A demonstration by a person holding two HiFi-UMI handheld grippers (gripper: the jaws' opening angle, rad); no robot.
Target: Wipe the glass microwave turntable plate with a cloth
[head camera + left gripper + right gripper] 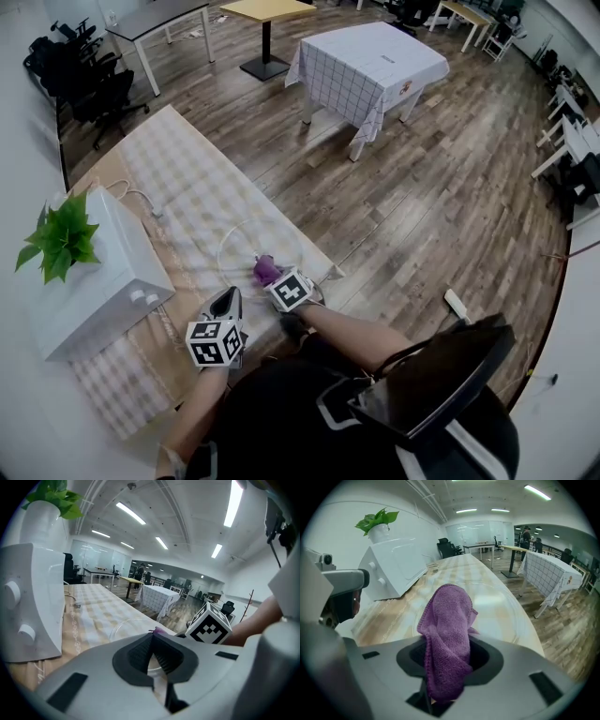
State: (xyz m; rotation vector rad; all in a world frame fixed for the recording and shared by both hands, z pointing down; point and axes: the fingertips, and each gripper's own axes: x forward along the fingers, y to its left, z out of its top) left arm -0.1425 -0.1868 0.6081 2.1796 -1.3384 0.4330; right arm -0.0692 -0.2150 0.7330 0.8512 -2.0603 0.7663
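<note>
Purple cloth (266,270) sits on the glass plate (246,242) lying on the counter (183,173) in the head view. Left gripper view: the left gripper (152,641) is clenched, seemingly on the plate's near rim. Right gripper view: the right gripper (446,651) clamps the cloth. I judge wiping is in hand; next comes pressed, steady sweeps.

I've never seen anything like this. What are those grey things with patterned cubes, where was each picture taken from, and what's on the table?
There is no robot: a person holds a hand-held gripper, a two-jaw clamp with a marker cube, in each hand. The head view comes from a camera on the person's head, looking down; the other two come from cameras riding on the grippers. On the table stand a white microwave with a plant on top and, on the checked tablecloth, a clear glass plate. The right hand-held gripper is clamped on a purple cloth at the plate. The left hand-held gripper looks closed on the plate's near rim.
</note>
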